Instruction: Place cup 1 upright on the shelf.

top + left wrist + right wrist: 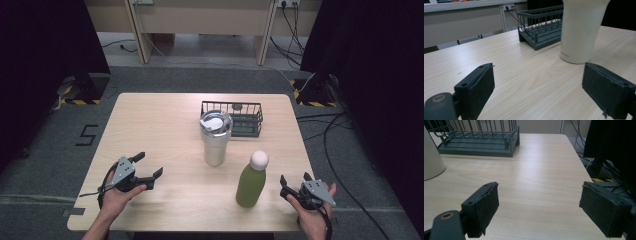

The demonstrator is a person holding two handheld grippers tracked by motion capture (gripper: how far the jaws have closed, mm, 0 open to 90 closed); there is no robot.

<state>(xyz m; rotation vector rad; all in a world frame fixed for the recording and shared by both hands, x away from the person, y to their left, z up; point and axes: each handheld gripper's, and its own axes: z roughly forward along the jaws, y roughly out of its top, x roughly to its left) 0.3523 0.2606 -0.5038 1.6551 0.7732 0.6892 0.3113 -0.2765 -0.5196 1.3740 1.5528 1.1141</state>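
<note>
Both grippers rest low at the bottom of the high view, each with its fingers spread wide and holding nothing: the left gripper (148,165) at lower left, the right gripper (294,183) at lower right. The green bottle (251,181) stands upright just left of the right gripper, near the table's (160,115) front edge. The cream tumbler (216,137) stands at centre frame, its base touching nothing, with the wire basket (239,118) just behind it. The likely step is a first reach. Judged from here, each grasp should approach level, centre the fingers on the body below the lid, and close slowly so nothing tips.
</note>
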